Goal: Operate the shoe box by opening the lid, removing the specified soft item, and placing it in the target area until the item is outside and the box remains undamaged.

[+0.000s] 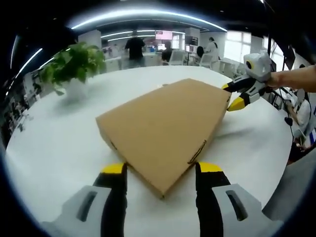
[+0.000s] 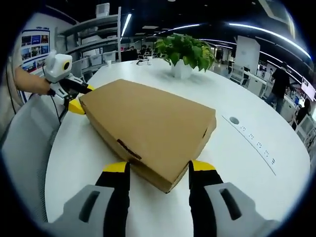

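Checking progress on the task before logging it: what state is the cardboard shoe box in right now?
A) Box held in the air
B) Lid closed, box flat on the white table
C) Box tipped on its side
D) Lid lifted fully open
B: the shoe box lies flat on the white table with its lid down, a hand-held gripper's jaws around each opposite corner.

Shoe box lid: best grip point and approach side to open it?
Grip the lid's front edge on the shoe box, beside the slot, coming low from that long side and lifting up. The box lies flat and closed; both open grippers straddle opposite corners, which likely offer little purchase.
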`<act>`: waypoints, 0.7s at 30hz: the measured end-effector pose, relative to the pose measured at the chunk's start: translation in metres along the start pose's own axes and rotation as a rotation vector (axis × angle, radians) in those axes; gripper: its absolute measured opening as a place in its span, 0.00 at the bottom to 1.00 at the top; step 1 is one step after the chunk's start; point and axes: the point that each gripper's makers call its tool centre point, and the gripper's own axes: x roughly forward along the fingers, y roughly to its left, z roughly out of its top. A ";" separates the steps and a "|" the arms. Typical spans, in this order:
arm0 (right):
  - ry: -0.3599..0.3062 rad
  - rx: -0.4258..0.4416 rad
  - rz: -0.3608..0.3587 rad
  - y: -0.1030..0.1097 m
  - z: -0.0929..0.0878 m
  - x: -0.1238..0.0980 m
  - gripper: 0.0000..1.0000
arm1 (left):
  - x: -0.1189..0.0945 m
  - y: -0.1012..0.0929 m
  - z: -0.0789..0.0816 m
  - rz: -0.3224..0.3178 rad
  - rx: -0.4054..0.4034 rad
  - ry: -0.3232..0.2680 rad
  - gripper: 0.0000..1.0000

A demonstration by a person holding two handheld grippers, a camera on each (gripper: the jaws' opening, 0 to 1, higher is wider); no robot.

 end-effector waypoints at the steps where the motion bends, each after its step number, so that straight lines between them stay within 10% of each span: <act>1: 0.000 0.003 -0.004 0.001 0.000 0.000 0.43 | 0.000 0.001 0.000 -0.005 0.004 0.001 0.55; 21: 0.030 0.081 -0.096 0.022 0.001 0.000 0.43 | -0.001 0.019 -0.001 -0.092 0.072 0.040 0.55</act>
